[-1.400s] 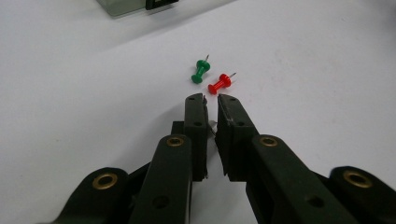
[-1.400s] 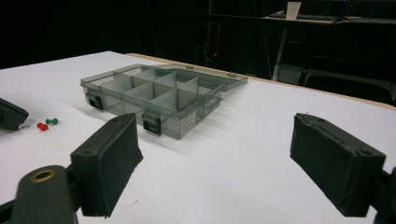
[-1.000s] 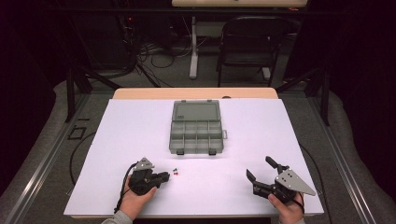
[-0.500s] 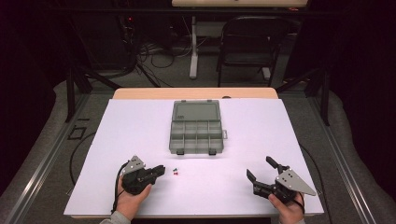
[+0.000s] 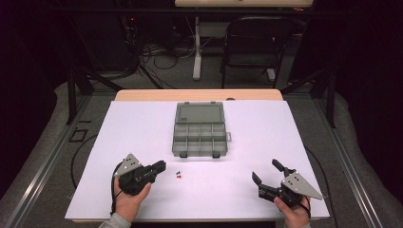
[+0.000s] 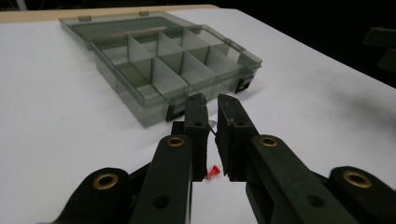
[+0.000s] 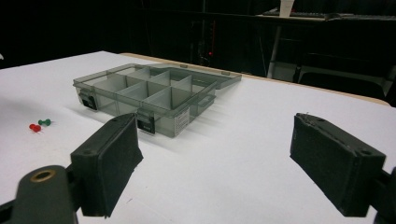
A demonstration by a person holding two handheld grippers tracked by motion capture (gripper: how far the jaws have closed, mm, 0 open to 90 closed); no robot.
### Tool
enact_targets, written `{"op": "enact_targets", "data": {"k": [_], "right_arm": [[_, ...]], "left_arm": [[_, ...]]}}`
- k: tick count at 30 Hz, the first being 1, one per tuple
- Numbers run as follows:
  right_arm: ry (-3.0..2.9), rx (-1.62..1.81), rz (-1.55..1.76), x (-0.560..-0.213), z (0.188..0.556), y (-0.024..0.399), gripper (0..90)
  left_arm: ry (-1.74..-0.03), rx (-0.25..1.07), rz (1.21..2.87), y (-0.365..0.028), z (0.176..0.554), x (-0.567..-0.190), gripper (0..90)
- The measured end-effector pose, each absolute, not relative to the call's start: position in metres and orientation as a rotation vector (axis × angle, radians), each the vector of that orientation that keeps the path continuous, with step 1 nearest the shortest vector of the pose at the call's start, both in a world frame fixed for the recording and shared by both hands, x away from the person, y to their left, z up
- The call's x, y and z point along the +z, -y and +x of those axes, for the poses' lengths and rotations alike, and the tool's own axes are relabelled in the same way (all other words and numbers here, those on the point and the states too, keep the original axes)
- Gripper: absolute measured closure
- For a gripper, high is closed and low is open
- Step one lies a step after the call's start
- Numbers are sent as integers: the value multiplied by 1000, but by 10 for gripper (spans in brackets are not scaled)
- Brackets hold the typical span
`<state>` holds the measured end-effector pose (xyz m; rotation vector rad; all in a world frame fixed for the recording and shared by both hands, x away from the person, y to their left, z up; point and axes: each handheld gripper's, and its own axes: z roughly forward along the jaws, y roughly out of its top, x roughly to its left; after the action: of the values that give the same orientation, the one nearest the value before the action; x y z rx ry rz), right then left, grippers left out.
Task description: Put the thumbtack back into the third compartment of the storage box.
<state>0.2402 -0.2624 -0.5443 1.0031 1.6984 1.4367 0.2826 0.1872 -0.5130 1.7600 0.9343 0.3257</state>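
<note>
Near edge, high view: left gripper (image 5: 160, 166) in the person's left hand (image 5: 127, 202), jaws nearly closed. In the left gripper view a thin clear pushpin (image 6: 213, 126) sits pinched between the pads, pin shaft just visible; its head is mostly hidden by the jaws, colour hard to call. Under the jaws a red pushpin (image 6: 213, 172) lies on the sheet, half covered by the left jaw. From above, the red pushpin and a green pushpin (image 5: 177, 173) are tiny specks just right of the left gripper's tips, touching or nearly so; cannot tell which.

Right gripper (image 5: 266, 173) at the near right corner, jaws spread wide with nothing between them, right hand (image 5: 291, 212) cut off by the frame edge.

Mid table: grey compartment box (image 5: 200, 129), lid open flat toward the far side, compartments look empty, though the smoky plastic makes that hard to confirm.

White sheet (image 5: 247, 142) covers a wooden table (image 5: 199, 94), wood showing at the far edge. Beyond: dark room, folding chair (image 5: 252, 45), tangled cables (image 5: 157, 52) on the floor, detail lost in shadow.
</note>
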Motion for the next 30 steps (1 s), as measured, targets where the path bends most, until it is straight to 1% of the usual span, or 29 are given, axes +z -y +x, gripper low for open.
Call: {"op": "enact_targets", "data": {"k": [4,9,11,14,22,30], "right_arm": [[-1692,1439,1009,-544,240,264,150],[-1692,1442,1014,-544,240,265,150],[-1692,1443,1017,-544,240,265,150],[-1687,1446,1021,-544,240,266,150],[-1687,1439,1027,-544,240,267,150],[-1684,1435,1031,-544,240,268,151]], "left_arm": [[-925,334,1764,-179,293,-503,827],[-910,338,1778,-159,319,-479,827],[-908,336,1779,-156,324,-476,827],[-915,326,1768,-144,340,-466,827],[-934,324,1771,-125,365,-455,827],[-961,317,1784,-109,384,-453,827]]}}
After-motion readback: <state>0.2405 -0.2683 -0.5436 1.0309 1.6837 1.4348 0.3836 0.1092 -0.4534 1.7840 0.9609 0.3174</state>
